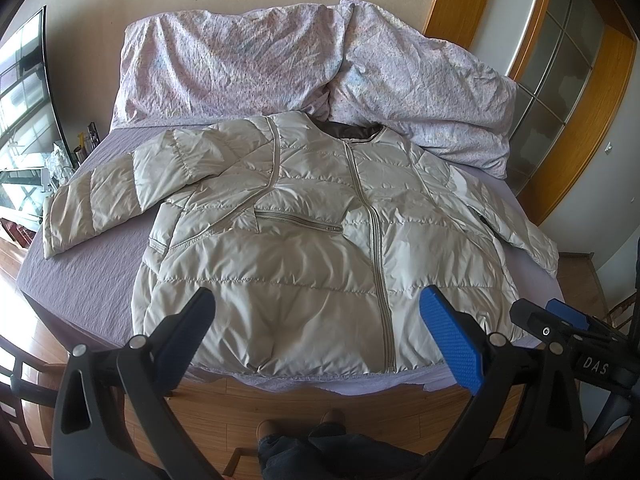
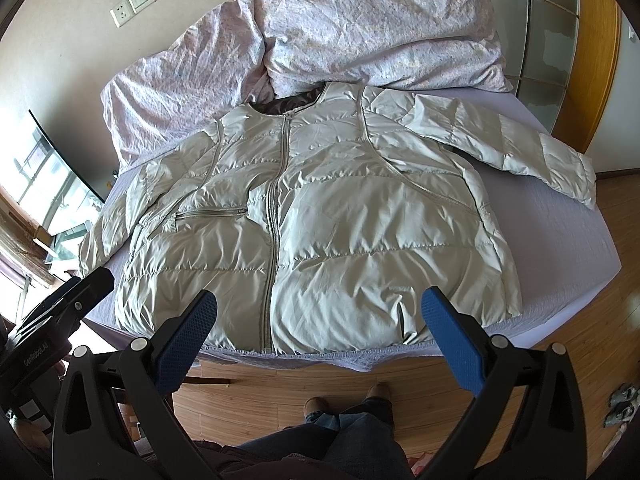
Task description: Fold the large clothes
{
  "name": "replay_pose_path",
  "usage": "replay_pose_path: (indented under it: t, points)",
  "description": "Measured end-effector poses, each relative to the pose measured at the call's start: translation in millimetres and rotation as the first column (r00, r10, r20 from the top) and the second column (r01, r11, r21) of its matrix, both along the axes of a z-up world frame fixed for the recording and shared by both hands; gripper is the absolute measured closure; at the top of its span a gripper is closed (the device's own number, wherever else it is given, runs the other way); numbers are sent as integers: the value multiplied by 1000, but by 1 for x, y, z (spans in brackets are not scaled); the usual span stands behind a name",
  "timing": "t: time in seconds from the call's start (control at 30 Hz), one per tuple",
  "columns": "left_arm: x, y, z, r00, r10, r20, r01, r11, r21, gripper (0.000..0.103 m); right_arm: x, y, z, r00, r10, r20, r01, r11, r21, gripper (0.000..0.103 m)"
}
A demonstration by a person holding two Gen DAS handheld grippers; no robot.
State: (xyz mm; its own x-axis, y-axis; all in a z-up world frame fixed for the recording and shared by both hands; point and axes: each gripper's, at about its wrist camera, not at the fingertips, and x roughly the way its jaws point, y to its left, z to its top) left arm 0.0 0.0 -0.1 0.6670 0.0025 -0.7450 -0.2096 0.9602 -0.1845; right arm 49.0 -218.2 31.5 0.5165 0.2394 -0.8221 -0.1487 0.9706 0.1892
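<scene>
Puffer jacket lies flat on the bed — both grippers' jaws wide open, empty.

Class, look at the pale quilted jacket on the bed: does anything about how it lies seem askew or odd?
The pale beige quilted jacket lies flat, zipped, sleeves spread. Its chest pocket flap is folded askew. Behind it, the crumpled floral duvet is heaped.

A pale beige quilted puffer jacket is lying flat, front up and zipped, on the bed, its hem lying along the near edge and both sleeves spreading toward the side edges.
</scene>
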Motion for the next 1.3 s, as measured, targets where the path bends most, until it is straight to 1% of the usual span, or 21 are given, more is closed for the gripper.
replay_pose_path:
  t: [0.27,0.43,0.53,0.63,0.87,1.0,1.13,1.3]
  points:
    - [0,2,-1,1000,-1,-10,1,1000,-2,2,9,-5,-5,1000,-21,-15,21,1000,15,1]
    - [8,3,-3,1000,3,-23,-3,1000,-2,2,16,-12,-8,999,-30,-27,30,999,27,1]
    - [16,3,-8,999,4,-37,-4,1000,4,2,25,-16,-11,998,-51,-36,52,998,32,1]
    - [21,4,-10,999,3,-48,-2,1000,16,2,38,-25,-15,994,-98,-51,100,994,36,1]
    - [43,2,-16,997,-6,-82,9,999,43,2,79,-65,-28,973,-208,-101,214,975,55,1]
    - [59,-1,-19,995,-7,-96,13,998,60,2,105,-92,-32,954,-275,-123,283,957,60,1]
    - [73,-3,-22,994,-5,-109,13,997,72,2,126,-114,-36,937,-326,-125,334,941,47,1]
    - [89,-4,-25,992,5,-125,5,997,81,2,149,-136,-39,924,-365,-117,371,928,34,1]
